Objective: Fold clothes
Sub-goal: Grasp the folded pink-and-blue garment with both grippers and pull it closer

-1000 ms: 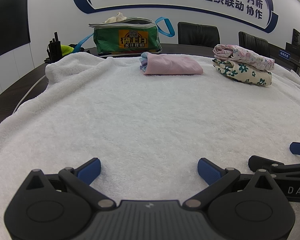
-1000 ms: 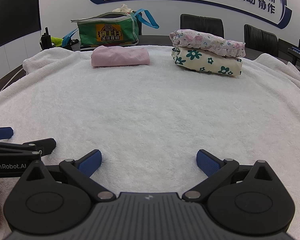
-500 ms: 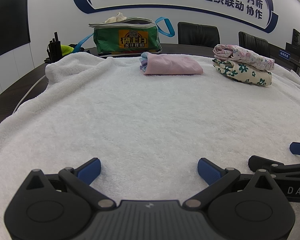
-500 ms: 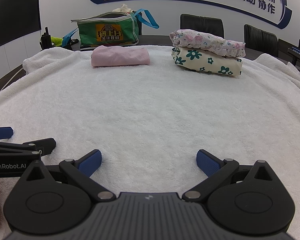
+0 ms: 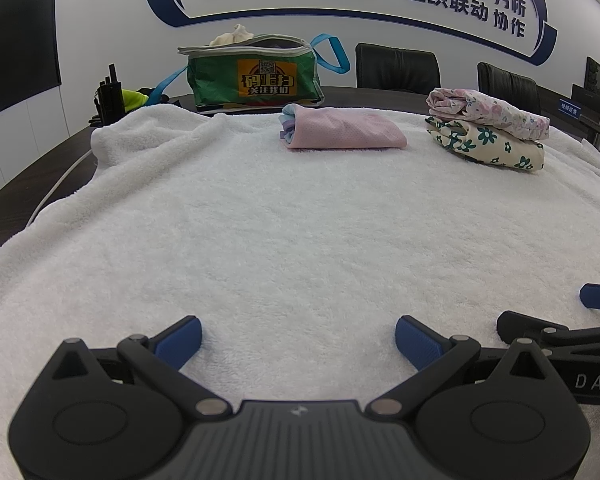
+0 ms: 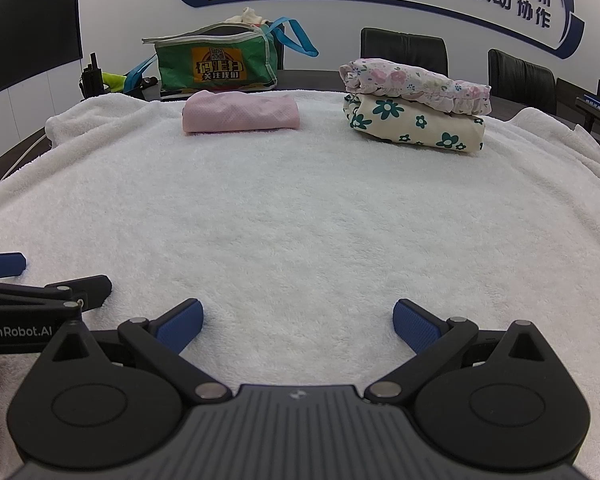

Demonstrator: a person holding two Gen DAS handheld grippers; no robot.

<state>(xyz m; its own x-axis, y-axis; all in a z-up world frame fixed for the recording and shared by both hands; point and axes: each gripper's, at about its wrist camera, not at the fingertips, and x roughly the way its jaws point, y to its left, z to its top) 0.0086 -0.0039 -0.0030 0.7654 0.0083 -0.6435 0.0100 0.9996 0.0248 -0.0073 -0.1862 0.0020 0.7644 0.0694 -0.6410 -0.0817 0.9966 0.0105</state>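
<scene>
A folded pink garment lies at the far side of the white towel. To its right, a pink floral piece sits stacked on a cream piece with green flowers. My left gripper rests low over the near towel, open, nothing between its blue pads. My right gripper is open and empty too, side by side with the left; each one's fingers show at the edge of the other's view.
A green bag with blue straps stands behind the towel on the dark table. Black chairs line the far wall. A dark device and a yellow-green item sit at the back left.
</scene>
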